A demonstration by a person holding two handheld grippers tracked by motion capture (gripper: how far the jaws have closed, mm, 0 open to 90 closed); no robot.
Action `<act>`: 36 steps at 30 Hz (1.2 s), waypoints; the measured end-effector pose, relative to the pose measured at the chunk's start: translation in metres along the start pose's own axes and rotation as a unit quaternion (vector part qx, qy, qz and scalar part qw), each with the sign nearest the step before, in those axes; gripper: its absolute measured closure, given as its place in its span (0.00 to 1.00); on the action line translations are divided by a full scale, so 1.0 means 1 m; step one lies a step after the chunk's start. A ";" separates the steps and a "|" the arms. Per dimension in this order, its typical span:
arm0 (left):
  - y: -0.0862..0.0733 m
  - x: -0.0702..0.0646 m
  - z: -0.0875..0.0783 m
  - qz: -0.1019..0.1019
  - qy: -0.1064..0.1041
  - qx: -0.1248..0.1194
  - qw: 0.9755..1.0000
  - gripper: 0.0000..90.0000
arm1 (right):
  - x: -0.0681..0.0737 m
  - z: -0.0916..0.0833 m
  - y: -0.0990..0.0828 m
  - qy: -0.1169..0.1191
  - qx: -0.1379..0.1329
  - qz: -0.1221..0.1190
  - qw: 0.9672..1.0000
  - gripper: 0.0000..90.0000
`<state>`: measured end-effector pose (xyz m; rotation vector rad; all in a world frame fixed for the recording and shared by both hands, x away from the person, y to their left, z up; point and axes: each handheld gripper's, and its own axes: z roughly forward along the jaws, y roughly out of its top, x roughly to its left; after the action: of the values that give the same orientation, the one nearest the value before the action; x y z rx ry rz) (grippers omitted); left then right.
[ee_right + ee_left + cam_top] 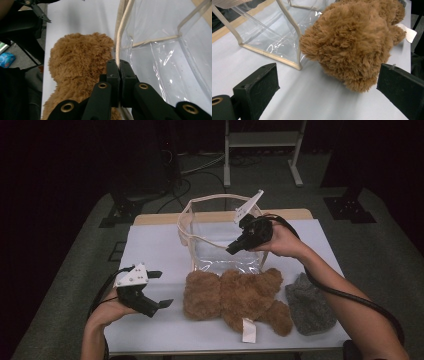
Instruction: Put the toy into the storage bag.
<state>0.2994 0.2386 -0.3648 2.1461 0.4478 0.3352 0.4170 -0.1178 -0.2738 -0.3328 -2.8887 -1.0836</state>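
A clear plastic bag [220,237] with cream trim stands upright at the middle back of the white table [150,245]. My right gripper [233,249] is shut on the bag's cream rim [123,32] at its near side, the jaws [119,65] pinched together on the cord. A brown teddy bear [235,297] lies flat in front of the bag, its fur close below the right gripper [77,65]. My left gripper [161,289] hovers open at the left of the bear, its jaws wide apart [328,72] and nothing between them; the bear [352,42] lies just ahead.
A grey knitted item [309,305] lies to the right of the bear. A white tag [248,330] sticks out of the bear toward the table's front edge. A metal rack [262,140] and cables stand on the floor behind the table.
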 end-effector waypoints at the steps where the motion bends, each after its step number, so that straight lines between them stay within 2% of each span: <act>1: 0.000 0.000 0.000 0.000 0.000 0.000 1.000 0.03 | 0.002 0.001 0.000 0.003 0.000 -0.002 1.000 0.97; 4: 0.000 0.000 0.000 0.002 0.000 0.001 1.000 0.03 | 0.005 0.002 0.001 0.002 0.001 -0.006 1.000 0.97; 7: -0.001 0.000 0.000 0.001 -0.001 0.001 1.000 0.03 | 0.003 0.001 -0.001 -0.007 -0.004 0.002 1.000 0.94; 9: -0.001 0.000 0.001 0.001 -0.001 0.002 1.000 0.03 | 0.000 -0.001 -0.003 0.001 -0.016 0.010 1.000 0.86; 12: -0.001 0.000 0.000 0.003 0.000 0.002 1.000 0.03 | 0.001 -0.006 -0.004 -0.004 -0.028 0.014 0.999 0.70; 14: -0.001 0.000 0.001 0.002 0.000 0.002 1.000 0.03 | 0.002 -0.013 -0.005 -0.012 -0.045 0.009 0.999 0.63; 18: -0.001 0.000 0.002 0.002 -0.001 0.003 1.000 0.03 | 0.009 -0.026 -0.004 -0.010 -0.066 0.002 0.998 0.50; 21: -0.001 0.000 0.002 0.001 0.001 0.003 1.000 0.03 | 0.017 -0.036 -0.003 -0.006 -0.085 -0.006 0.996 0.44; 28: -0.005 0.002 0.000 -0.002 0.006 0.005 1.000 0.03 | 0.047 -0.043 -0.001 0.002 -0.088 -0.044 0.995 0.38; 33: -0.006 0.002 -0.002 -0.006 0.008 0.002 1.000 0.03 | 0.068 -0.034 -0.005 0.016 -0.080 -0.067 0.994 0.37; 36: -0.007 0.003 -0.002 -0.007 0.009 0.000 1.000 0.03 | 0.074 -0.021 -0.012 0.027 -0.070 -0.073 0.994 0.36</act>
<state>0.2997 0.2452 -0.3685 2.1411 0.4723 0.3468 0.3411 -0.1265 -0.2570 -0.0942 -2.8338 -1.2992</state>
